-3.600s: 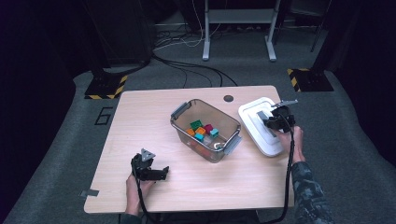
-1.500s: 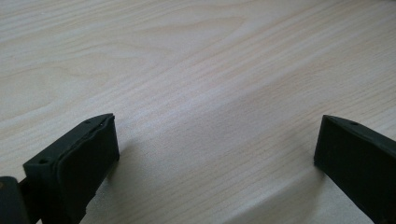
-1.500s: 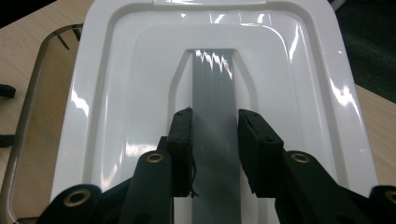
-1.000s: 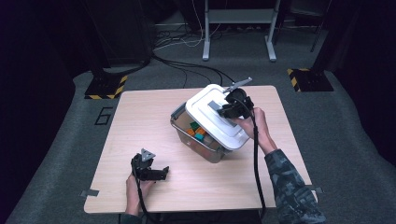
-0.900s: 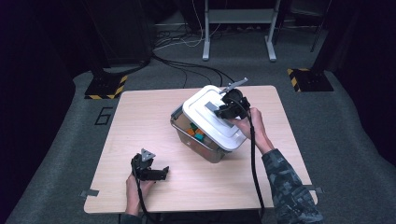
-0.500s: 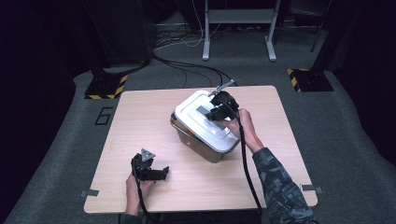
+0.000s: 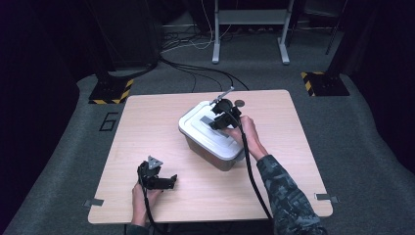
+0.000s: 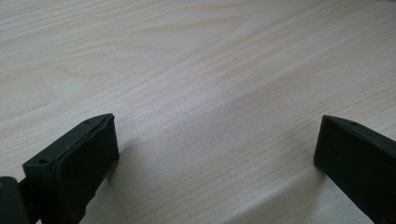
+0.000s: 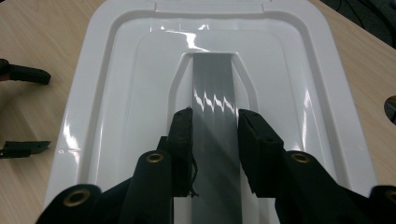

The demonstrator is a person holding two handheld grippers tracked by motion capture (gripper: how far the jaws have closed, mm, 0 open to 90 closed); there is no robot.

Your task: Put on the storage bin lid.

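Note:
A white lid (image 7: 208, 128) (image 9: 140, 93) with a grey handle strip (image 9: 215, 98) sits on top of the clear bin (image 7: 215, 154) at the table's middle. My right gripper (image 7: 220, 119) (image 9: 214, 122) is shut on that grey handle, one jaw on each side of it. My left gripper (image 7: 169, 182) (image 8: 215, 144) rests low over the bare wood near the front left of the table, its jaws wide open with nothing between them. The bin's contents are hidden under the lid.
The wooden table (image 7: 147, 132) has a round cable hole (image 7: 239, 103) just behind the bin. Cables trail from both grippers toward the front edge. Stands and floor cables lie beyond the table's far edge.
My right gripper has carried the lid from the table's right side leftward over the bin and set it down on the rim. The left gripper has stayed put.

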